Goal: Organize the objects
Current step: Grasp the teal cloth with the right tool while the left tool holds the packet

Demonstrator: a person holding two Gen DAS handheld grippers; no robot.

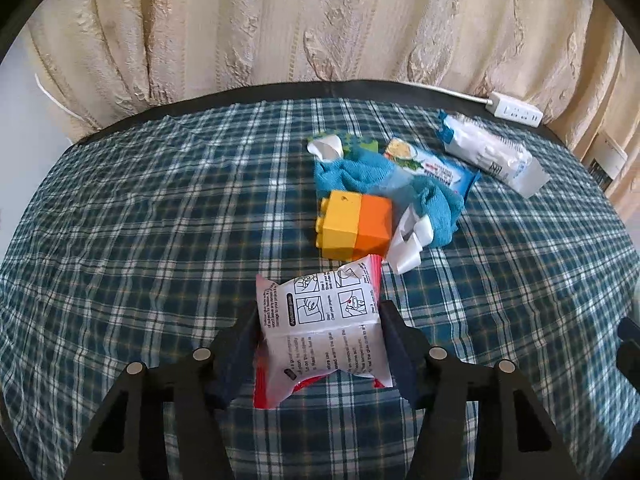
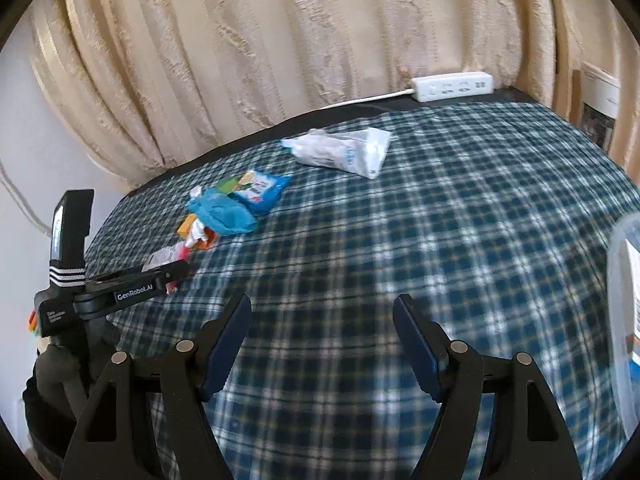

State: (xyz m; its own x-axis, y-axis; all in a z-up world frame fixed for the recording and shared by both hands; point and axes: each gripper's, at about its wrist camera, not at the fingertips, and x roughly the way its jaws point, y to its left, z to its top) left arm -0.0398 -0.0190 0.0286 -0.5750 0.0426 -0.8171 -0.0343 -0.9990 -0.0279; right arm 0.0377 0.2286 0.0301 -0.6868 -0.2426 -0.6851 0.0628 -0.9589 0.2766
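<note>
My left gripper (image 1: 320,320) is shut on a white and red printed packet (image 1: 324,328) and holds it just above the plaid cloth. Beyond it lie a yellow and orange toy block (image 1: 354,226), a blue sock (image 1: 404,188), a blue snack wrapper (image 1: 434,170) and a white tissue pack (image 1: 492,152). My right gripper (image 2: 322,320) is open and empty over bare cloth. In the right wrist view the left gripper (image 2: 160,274) with the packet (image 2: 164,258) is at the left, the sock (image 2: 222,212), the wrapper (image 2: 262,190) and the tissue pack (image 2: 340,152) beyond it.
A plaid cloth (image 2: 440,220) covers the table. A white power strip (image 2: 454,86) lies at the back edge against beige curtains (image 2: 280,40). A clear plastic container (image 2: 622,320) stands at the right edge of the right wrist view. White paper scraps (image 1: 408,244) lie beside the block.
</note>
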